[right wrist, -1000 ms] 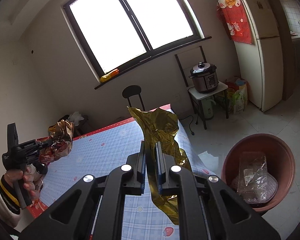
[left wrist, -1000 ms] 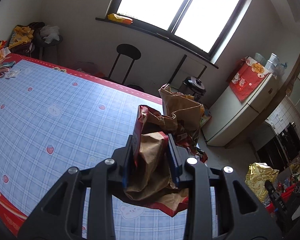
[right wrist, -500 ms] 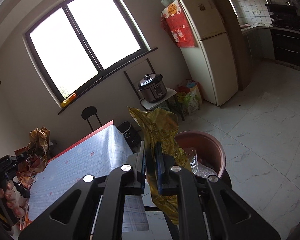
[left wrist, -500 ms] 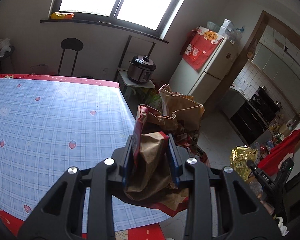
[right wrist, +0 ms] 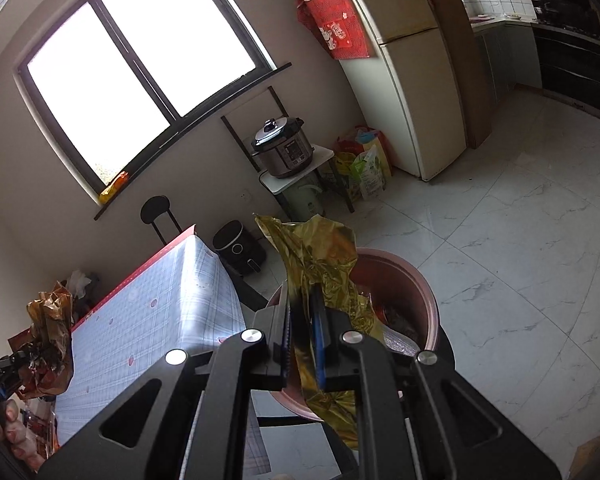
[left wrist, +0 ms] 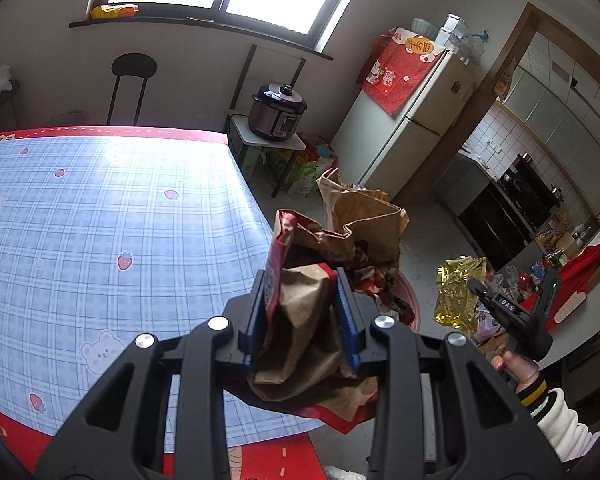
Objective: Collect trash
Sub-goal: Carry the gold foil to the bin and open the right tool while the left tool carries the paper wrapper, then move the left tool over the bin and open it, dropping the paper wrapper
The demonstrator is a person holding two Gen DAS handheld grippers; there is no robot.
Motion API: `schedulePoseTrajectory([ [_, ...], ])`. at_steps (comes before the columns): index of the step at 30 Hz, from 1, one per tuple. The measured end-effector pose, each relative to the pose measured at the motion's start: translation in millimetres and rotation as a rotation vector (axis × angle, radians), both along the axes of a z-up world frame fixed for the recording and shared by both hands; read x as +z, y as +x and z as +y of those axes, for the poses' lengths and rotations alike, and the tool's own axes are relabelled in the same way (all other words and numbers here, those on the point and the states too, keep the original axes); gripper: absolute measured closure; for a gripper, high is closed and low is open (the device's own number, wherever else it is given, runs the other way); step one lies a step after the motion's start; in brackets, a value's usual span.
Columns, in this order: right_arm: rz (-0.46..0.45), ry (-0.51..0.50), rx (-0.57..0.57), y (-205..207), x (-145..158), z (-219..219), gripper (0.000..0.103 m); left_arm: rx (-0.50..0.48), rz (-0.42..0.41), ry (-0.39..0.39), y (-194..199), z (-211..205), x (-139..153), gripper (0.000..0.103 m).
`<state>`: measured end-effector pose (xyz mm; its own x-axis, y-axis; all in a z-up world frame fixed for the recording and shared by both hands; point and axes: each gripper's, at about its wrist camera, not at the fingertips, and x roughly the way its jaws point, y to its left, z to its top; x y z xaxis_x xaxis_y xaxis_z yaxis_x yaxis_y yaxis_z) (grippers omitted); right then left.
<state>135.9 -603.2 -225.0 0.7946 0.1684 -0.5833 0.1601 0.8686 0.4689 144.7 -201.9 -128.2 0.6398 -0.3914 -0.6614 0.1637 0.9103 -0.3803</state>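
My left gripper (left wrist: 302,312) is shut on a crumpled bundle of brown paper bag and red snack wrappers (left wrist: 340,248), held over the right edge of the blue checked table (left wrist: 100,220). My right gripper (right wrist: 303,336) is shut on a crinkled gold foil wrapper (right wrist: 320,264), hanging just over the near rim of a reddish-brown round bin (right wrist: 416,280) on the floor. The bin holds clear plastic and other scraps. In the left wrist view the gold foil wrapper (left wrist: 458,292) and the right gripper (left wrist: 500,308) show at right, held by a hand in a white sleeve.
A pressure cooker (right wrist: 284,148) sits on a small stand by the wall, with a black appliance (right wrist: 240,252) on the floor near the table corner. A fridge (right wrist: 400,60) with a red cloth, bags (right wrist: 364,164) beside it, and a black stool (left wrist: 134,80) stand around.
Both views have swung right, from the table towards the kitchen floor. The bin has come close under the right gripper's gold wrapper. Both grips are unchanged.
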Motion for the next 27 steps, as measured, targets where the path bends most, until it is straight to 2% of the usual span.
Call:
schedulePoseTrajectory([
  [10,0.057,-0.033,-0.019,56,-14,8,0.089,0.079,0.010,0.008,-2,36,2,0.068],
  [13,0.069,-0.031,-0.041,62,-17,9,0.072,0.093,0.013,0.010,0,43,2,0.068],
  [15,0.059,-0.046,-0.053,59,-13,12,0.049,0.095,0.015,0.010,2,44,2,0.068],
  [17,0.053,-0.076,-0.061,54,-8,17,0.032,0.089,0.016,0.010,4,42,1,0.068],
  [21,0.056,-0.134,-0.065,40,2,23,0.009,0.057,0.021,0.009,13,32,-1,0.068],
  [23,0.053,-0.154,-0.068,30,6,24,0.005,0.031,0.023,0.011,18,22,-2,0.068],
  [27,0.069,-0.198,-0.085,9,12,22,0.005,-0.038,0.023,0.023,30,-4,-5,0.068],
])
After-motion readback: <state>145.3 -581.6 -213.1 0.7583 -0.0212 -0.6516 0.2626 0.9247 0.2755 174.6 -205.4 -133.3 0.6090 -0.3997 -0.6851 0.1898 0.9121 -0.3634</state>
